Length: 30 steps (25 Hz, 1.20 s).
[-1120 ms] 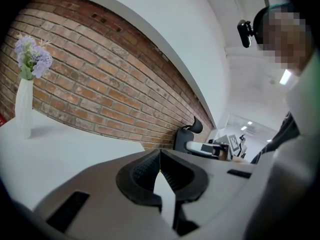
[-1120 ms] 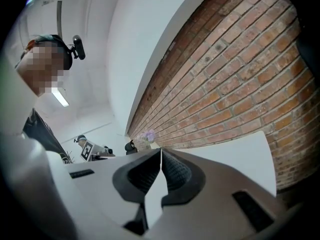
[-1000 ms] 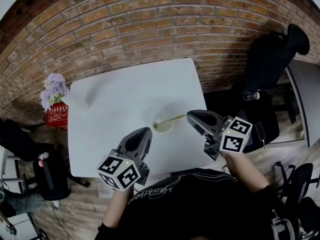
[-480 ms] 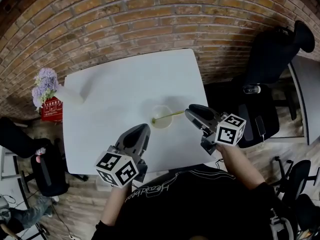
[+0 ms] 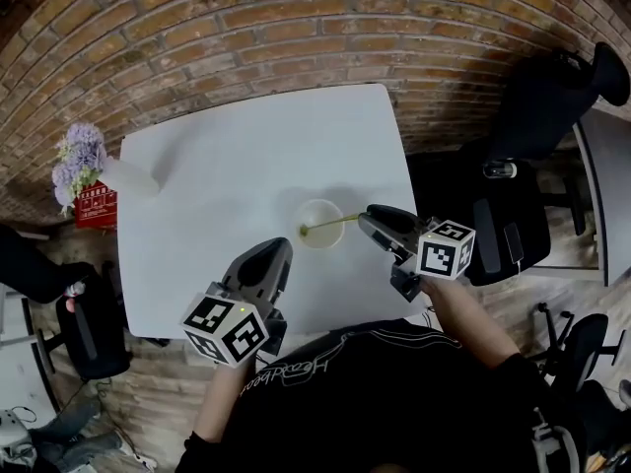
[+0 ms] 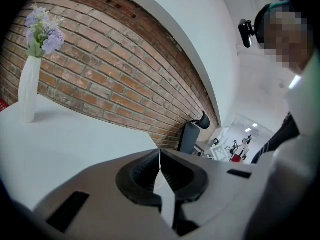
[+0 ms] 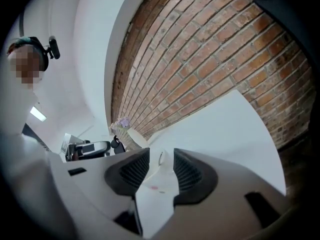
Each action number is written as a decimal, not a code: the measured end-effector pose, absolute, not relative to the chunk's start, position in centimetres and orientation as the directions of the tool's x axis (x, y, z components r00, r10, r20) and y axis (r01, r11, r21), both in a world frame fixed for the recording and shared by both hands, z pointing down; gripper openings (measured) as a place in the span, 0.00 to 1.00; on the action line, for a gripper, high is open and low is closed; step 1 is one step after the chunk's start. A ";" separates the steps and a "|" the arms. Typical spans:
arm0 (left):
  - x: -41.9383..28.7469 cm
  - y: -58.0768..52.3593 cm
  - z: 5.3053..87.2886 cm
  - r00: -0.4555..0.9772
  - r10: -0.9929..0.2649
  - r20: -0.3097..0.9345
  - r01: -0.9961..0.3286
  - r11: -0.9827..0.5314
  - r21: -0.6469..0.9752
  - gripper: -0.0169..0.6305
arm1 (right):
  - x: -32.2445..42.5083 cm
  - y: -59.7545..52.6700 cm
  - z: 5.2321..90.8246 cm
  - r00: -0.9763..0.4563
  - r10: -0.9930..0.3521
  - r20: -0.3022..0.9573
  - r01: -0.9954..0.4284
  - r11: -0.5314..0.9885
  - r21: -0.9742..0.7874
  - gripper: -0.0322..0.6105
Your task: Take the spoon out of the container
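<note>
A small round translucent container (image 5: 320,223) stands near the middle of the white table (image 5: 227,166). A thin yellow-green spoon (image 5: 331,226) lies in it, its handle sticking out over the right rim. My right gripper (image 5: 367,219) (image 7: 161,159) is just right of the handle's end; its jaws are opening and nothing is between them. My left gripper (image 5: 278,252) (image 6: 160,156) hovers left of and nearer than the container, its jaws shut and empty.
A white vase (image 5: 128,177) (image 6: 29,89) of purple flowers (image 5: 77,154) stands at the table's far left corner, a red box (image 5: 94,207) below it. A brick wall runs behind. A black office chair (image 5: 532,116) stands to the right.
The head view has shifted a little. Both grippers hold about the same places beside the container, and the spoon still lies in it.
</note>
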<state>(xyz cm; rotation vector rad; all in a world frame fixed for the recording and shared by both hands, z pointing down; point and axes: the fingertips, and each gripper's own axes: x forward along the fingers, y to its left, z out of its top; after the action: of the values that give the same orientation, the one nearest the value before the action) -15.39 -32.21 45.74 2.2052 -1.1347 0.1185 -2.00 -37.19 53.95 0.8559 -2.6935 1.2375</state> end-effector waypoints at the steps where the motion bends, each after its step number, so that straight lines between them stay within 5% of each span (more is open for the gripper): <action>1: -15.5 -32.3 45.8 0.622 -0.697 0.357 -0.756 -0.416 0.506 0.04 | -2.2 -37.1 54.1 -0.846 -0.457 0.274 -0.504 0.523 -0.687 0.25; 30: -16.9 -31.8 47.3 0.604 -0.701 0.380 -0.763 -0.368 0.532 0.04 | -4.1 -37.0 54.6 -0.852 -0.436 0.290 -0.499 0.512 -0.699 0.05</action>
<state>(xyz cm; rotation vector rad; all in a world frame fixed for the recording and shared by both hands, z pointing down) -16.87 -31.78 47.27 2.1435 -1.1498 0.1154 -4.08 -36.97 54.61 0.8257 -2.6640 1.2708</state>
